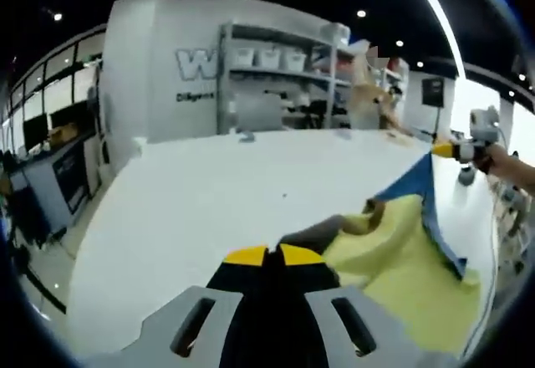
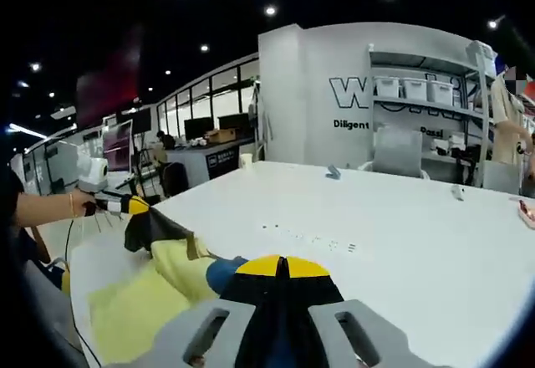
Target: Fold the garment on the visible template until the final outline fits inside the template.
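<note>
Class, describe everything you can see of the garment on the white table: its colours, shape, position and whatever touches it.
The garment is soft cloth, pale yellow on one face with blue and dark grey parts. It lies rumpled at the edge of the white table, partly lifted. The left claw is shut on a dark grey corner, and the right claw is shut on a blue and yellow part, so the cloth stretches between them, rising to a point at each. No template outline is clear around it.
</note>
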Demonstrator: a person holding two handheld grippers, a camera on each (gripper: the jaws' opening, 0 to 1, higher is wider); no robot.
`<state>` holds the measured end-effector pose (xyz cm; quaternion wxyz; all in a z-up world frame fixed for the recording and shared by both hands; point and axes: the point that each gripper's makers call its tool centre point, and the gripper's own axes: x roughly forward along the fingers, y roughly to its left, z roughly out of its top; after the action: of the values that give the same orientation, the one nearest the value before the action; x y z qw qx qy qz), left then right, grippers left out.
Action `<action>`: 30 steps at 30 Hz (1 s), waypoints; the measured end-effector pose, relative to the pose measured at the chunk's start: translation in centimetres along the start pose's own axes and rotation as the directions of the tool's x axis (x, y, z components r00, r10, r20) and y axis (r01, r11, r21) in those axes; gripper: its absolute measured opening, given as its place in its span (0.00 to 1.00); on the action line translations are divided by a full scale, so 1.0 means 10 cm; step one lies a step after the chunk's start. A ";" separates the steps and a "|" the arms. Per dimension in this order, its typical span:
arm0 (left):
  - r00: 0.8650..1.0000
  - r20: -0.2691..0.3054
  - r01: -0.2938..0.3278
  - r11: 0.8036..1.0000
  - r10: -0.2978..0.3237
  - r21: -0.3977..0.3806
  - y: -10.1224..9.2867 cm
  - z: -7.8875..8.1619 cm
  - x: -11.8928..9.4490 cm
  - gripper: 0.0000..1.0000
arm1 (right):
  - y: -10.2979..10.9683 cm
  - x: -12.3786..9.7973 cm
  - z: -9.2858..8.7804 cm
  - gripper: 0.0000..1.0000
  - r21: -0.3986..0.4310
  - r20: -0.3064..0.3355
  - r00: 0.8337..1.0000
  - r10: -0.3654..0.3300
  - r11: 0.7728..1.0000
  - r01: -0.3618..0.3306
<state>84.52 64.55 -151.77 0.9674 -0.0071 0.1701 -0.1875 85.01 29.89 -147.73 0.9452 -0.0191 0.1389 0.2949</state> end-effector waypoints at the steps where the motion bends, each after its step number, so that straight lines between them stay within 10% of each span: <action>1: 1.000 -0.014 -0.001 1.000 0.001 0.000 0.01 -0.04 0.03 0.01 | -0.02 0.04 -0.03 0.00 0.005 -0.008 1.000 -0.002 1.000 0.002; 10: 0.987 -0.157 -0.014 0.998 0.023 0.054 0.37 -0.45 0.34 0.16 | -0.19 0.58 -0.63 0.00 -0.051 -0.155 0.985 -0.073 0.997 0.066; 19: 0.975 -0.222 0.050 0.992 -0.023 0.117 0.31 -0.70 0.20 0.35 | -0.19 0.49 -0.62 0.01 0.011 -0.139 0.988 -0.062 0.998 0.064; 30: 0.944 -0.329 0.123 0.960 -0.035 0.251 0.26 -1.08 -0.11 0.50 | -0.08 0.29 -0.70 0.26 -0.055 -0.157 0.987 -0.013 0.999 0.005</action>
<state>80.97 67.92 -161.77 0.9104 0.1475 0.2978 -0.2463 85.93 30.00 -155.29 0.9317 -0.0685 0.2051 0.2919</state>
